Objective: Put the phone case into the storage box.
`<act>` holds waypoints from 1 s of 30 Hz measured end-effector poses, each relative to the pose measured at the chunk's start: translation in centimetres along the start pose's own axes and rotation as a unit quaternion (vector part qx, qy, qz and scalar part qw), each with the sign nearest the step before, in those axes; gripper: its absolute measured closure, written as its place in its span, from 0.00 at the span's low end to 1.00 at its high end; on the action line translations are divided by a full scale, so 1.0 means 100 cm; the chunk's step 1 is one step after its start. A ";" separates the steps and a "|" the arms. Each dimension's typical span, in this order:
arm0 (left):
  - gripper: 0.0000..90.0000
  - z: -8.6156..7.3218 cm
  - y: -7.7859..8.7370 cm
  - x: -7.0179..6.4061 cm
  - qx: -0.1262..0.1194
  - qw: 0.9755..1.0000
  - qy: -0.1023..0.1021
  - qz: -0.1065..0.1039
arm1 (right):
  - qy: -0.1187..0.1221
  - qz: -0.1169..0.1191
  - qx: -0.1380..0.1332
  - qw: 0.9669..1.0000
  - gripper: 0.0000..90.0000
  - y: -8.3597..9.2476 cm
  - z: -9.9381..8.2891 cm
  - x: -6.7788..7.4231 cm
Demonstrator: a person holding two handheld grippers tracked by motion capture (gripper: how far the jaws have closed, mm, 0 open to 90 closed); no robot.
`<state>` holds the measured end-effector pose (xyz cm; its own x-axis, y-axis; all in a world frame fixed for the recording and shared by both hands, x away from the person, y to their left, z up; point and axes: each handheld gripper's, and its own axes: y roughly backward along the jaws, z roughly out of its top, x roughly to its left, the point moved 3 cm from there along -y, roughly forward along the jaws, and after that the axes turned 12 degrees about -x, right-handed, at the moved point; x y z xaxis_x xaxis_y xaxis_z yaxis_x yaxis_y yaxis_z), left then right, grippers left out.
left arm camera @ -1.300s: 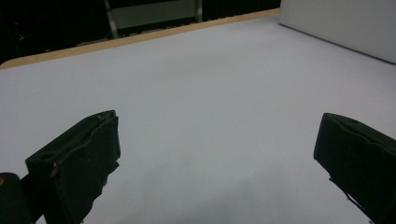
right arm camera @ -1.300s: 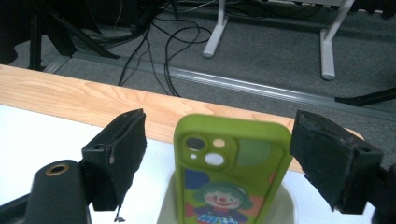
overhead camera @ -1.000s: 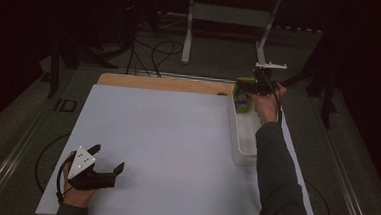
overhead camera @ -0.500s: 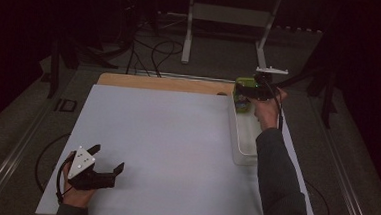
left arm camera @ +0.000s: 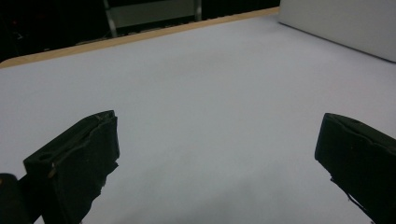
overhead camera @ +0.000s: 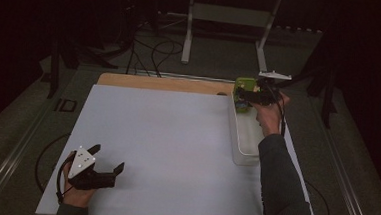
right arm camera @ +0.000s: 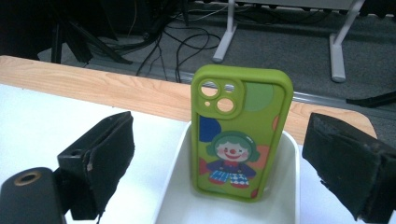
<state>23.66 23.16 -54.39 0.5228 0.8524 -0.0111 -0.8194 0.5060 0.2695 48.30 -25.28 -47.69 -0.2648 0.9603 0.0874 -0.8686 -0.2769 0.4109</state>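
Note:
A green phone case with a clown picture stands leaning against the far end wall of a white tray. My right gripper faces it with both jaws wide apart, one on each side and neither touching; they have just been opening. In the high view the right gripper hovers over the tray's far end, next to the phone case. My left gripper rests open at the near left of the table, and nothing lies between its jaws.
A white mat covers the table, with a wooden strip along its far edge. Beyond the table are floor cables and a metal stand's legs. The tray runs along the mat's right side.
The right gripper has drawn back slightly from the phone case toward the person. The left gripper has stayed where it was.

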 end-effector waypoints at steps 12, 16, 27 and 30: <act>0.00 0.000 0.000 0.000 0.002 1.000 0.000 -0.001 | -0.003 0.007 -0.004 1.000 0.10 0.008 -0.004 0.006; 0.00 0.000 0.000 0.000 0.001 1.000 0.001 -0.001 | 0.000 0.010 -0.004 1.000 0.10 0.012 -0.006 0.009; 0.00 0.000 -0.001 0.000 0.003 1.000 -0.001 -0.002 | 0.011 0.018 -0.005 1.000 0.10 0.024 -0.014 0.012; 0.00 0.000 -0.001 0.000 0.004 1.000 -0.001 -0.002 | 0.012 0.019 -0.005 1.000 0.10 0.027 -0.016 0.012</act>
<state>23.70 23.10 -54.43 0.5263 0.8502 -0.0101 -0.8156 0.5082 0.2766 44.94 -24.95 -47.92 -0.3077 0.9481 0.0800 -0.8623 -0.3133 0.3979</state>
